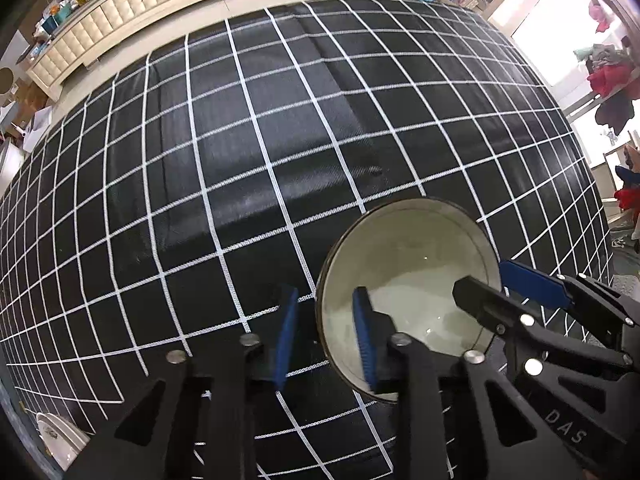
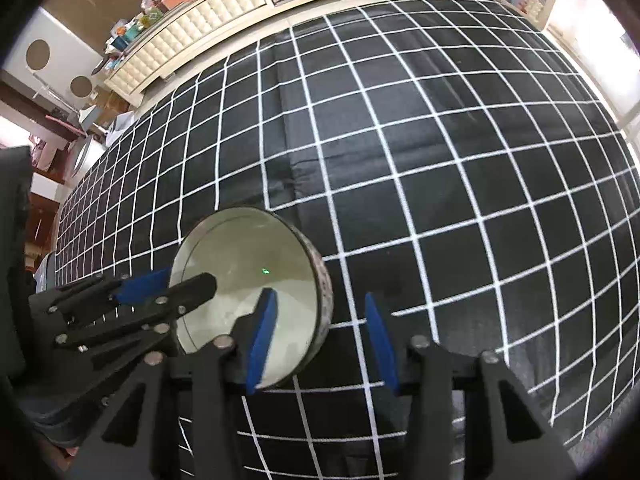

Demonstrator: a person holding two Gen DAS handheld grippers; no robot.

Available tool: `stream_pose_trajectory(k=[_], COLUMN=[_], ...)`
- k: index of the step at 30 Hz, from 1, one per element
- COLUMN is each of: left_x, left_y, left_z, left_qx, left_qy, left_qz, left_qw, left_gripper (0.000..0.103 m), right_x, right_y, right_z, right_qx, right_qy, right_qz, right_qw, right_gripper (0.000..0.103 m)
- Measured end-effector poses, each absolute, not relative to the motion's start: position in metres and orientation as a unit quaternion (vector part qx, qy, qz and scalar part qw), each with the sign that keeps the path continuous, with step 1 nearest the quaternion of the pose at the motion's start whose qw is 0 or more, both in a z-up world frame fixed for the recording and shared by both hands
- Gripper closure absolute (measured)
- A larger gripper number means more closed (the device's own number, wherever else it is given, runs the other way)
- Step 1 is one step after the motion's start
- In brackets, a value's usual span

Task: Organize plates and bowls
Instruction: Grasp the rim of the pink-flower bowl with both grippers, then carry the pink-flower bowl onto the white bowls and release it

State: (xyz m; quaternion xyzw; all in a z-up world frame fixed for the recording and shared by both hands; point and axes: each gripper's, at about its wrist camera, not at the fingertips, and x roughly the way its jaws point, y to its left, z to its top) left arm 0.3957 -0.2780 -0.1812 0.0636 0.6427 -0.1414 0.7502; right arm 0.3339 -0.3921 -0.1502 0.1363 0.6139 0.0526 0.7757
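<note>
In the left wrist view, a round, pale-glazed ceramic bowl with a dark speckled outer wall (image 1: 408, 280) is seen resting on the black tablecloth with a white grid (image 1: 240, 140), near its close edge. The left gripper (image 1: 326, 334) is held wide apart across the bowl's left rim, one blue-padded finger (image 1: 364, 332) inside the bowl and the other outside over the cloth; no grip is yet made. The right gripper (image 1: 488, 286) is seen at the opposite rim, one black finger inside and a blue pad outside, not closed on the wall so far as can be judged. A white patterned plate (image 1: 60, 440) is noted at the lower left, mostly cut off. In the right wrist view, the same bowl (image 2: 248, 276) lies left of centre, and the right gripper (image 2: 322, 340) is open wide, straddling the right rim with one pad (image 2: 262, 336) inside. The left gripper (image 2: 160, 288) is seen at the far rim. The bowl is judged stiff, fairly heavy, glossy and slippery, and breakable if dropped; the rim wall, pinched between inner glaze and outer side, is judged the proper hold. The bowl's foot and any contact of pads with the wall cannot be made out, and the cluttered shelving behind is too distorted to itemise.
</note>
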Motion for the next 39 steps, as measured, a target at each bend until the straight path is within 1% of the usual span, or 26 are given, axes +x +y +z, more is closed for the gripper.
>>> stream_pose_trajectory(k=[1, 4, 5, 7, 11, 13, 16, 24, 28, 32, 39], left_x=[0.394, 0.393, 0.393, 0.390, 0.382, 0.380, 0.376, 0.366, 0.361, 0.349, 0.327], left_y=[-0.279, -0.278, -0.277, -0.273, -0.271, -0.273, -0.277, -0.277, -0.273, -0.264, -0.224], left_z=[-0.181, -0.189, -0.191, -0.195, -0.197, -0.198, -0.198, -0.183, -0.168, -0.147, -0.104], left_qx=[0.065, 0.060, 0.060, 0.057, 0.053, 0.060, 0.060, 0.063, 0.059, 0.057, 0.034], left_qy=[0.644, 0.649, 0.650, 0.651, 0.647, 0.643, 0.643, 0.639, 0.636, 0.625, 0.608], left_qz=[-0.141, -0.140, -0.138, -0.140, -0.143, -0.142, -0.142, -0.142, -0.138, -0.136, -0.123], left_qw=[0.749, 0.745, 0.744, 0.744, 0.747, 0.750, 0.750, 0.753, 0.757, 0.766, 0.783], left_gripper=[0.083, 0.089, 0.090, 0.091, 0.094, 0.094, 0.094, 0.095, 0.096, 0.096, 0.096], right_x=[0.335, 0.335, 0.334, 0.331, 0.324, 0.323, 0.324, 0.316, 0.312, 0.307, 0.294], right_y=[-0.393, -0.393, -0.394, -0.398, -0.402, -0.400, -0.392, -0.385, -0.384, -0.372, -0.339], right_z=[-0.151, -0.154, -0.157, -0.163, -0.164, -0.163, -0.161, -0.153, -0.136, -0.115, -0.082], right_qx=[0.136, 0.130, 0.131, 0.141, 0.151, 0.142, 0.116, 0.102, 0.116, 0.104, 0.103], right_qy=[0.614, 0.615, 0.616, 0.619, 0.610, 0.613, 0.616, 0.621, 0.617, 0.609, 0.597], right_qz=[0.052, 0.042, 0.044, 0.045, 0.050, 0.051, 0.046, 0.029, 0.029, 0.026, 0.042], right_qw=[0.776, 0.777, 0.775, 0.771, 0.776, 0.775, 0.778, 0.777, 0.777, 0.786, 0.794], right_gripper=[0.062, 0.069, 0.071, 0.078, 0.081, 0.085, 0.087, 0.090, 0.090, 0.090, 0.090])
